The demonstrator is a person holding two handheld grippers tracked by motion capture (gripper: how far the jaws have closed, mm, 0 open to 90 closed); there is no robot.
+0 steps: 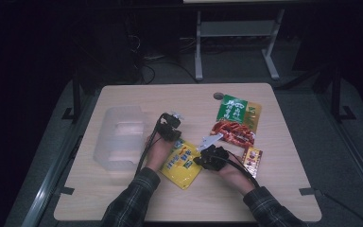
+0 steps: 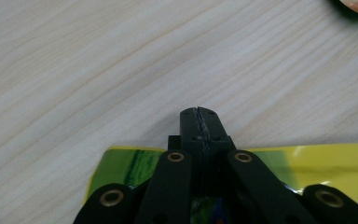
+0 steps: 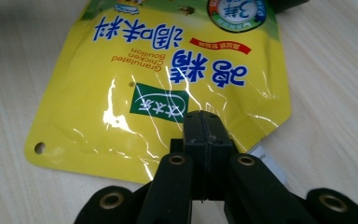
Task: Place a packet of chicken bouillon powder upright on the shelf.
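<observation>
Bouillon pouch, yellow and glossy, is seen lying flat on the wooden table at its near middle, between the two grippers. The left gripper is held over the pouch's far edge; in the left gripper view its jaws are pressed together with nothing between them, their tips out over bare wood just beyond the pouch's edge. The right gripper is held at the pouch's right side; in the right gripper view its jaws are likewise clenched and empty, above the pouch's lower corner.

The pouch is judged to be light and soft, with loose granules that would shift when it is lifted, so sagging is to be expected. Its film is shiny and probably slippery. The flat sealed rim, or the corner with the punched hole, is judged the best place for a hold, as the filled middle offers nothing thin to pinch.

A larger green and red snack bag lies to the far right, a small packet to the near right, and a clear plastic container to the left. The table is pale wood grain, smooth and matt. The room around it is dark, with cables and a metal stand on the floor beyond.
</observation>
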